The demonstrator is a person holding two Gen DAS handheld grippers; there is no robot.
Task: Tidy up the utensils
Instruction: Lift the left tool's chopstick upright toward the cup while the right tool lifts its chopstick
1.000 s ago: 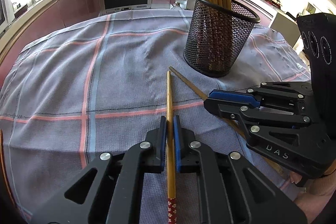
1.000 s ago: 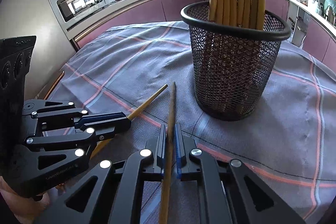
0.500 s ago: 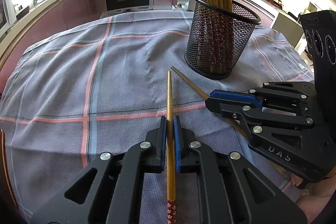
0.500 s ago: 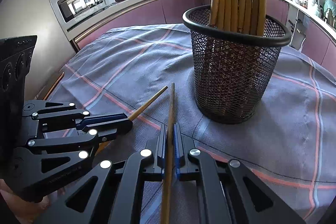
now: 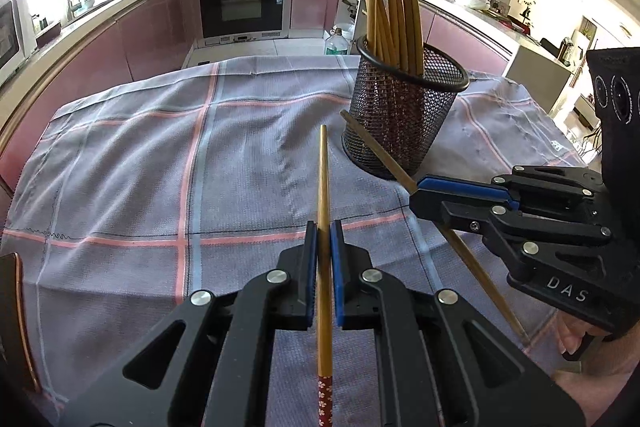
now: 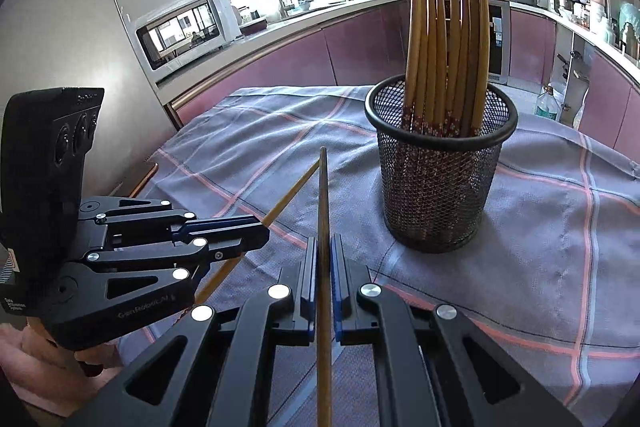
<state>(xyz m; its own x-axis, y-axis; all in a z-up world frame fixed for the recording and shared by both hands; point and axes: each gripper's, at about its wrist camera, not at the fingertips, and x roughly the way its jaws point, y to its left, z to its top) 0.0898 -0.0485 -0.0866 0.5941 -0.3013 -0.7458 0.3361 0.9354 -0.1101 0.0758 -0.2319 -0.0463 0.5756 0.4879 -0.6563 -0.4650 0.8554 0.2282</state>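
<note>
Both claws are loaded and up over the cloth: the left claw is clamped on a chopstick that runs out ahead between its blue pads, thin tip forward, red patterned end trailing back toward the camera, and the right claw is pinched shut on a second chopstick in just the same way. Each shows in the other's view, the right claw off to the side with its chopstick angling across the front of the mesh cup, the left claw low on the near side. This looks like the carry-and-drop step, with a good bundle of chopsticks already standing in the mesh cup and these two apparently the last on the way. What the next move calls for is a tip-up: each stick has to swing toward upright, red end down like the rest, and come in over the black rim before the pads let go. Room is the catch, since the standing bundle fills much of the mouth and fans out above it, so the free gap looks to be on the near side. The two tips sit close together, so going one at a time seems wise. The checked tablecloth around the cup gives plenty of space to manoeuvre, with its far edge well behind.
</note>
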